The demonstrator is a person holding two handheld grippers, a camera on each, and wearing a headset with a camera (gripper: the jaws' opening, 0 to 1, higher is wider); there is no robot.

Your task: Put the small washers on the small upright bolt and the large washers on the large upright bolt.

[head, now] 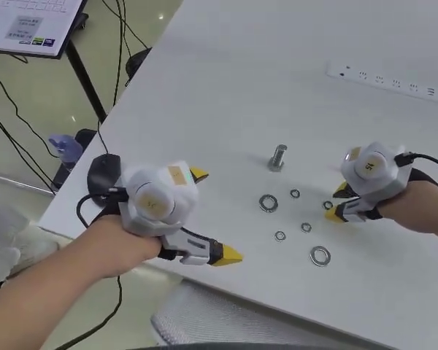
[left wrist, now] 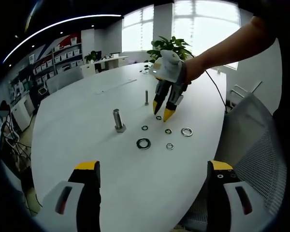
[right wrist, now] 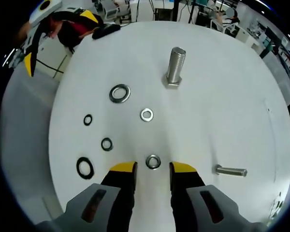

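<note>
Over the white tabletop [head: 277,87], my left gripper [head: 216,214] hangs with jaws wide open, well left of the large upright bolt [head: 277,157], my right gripper [head: 336,203] sits to the bolt's right, jaws parted and empty just behind a small washer [right wrist: 153,161], and the other washers [head: 269,203] lie loose in front of that bolt.

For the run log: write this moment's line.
right hand-held gripper: open, small washer at tips | left hand-held gripper: open | large bolt: bare

Illumination is bright and even. Windows [left wrist: 210,24] at 12 o'clock in the left gripper view overexpose. Bench [head: 263,80] shadows are soft. Fisheye edges curve strongly.
</note>
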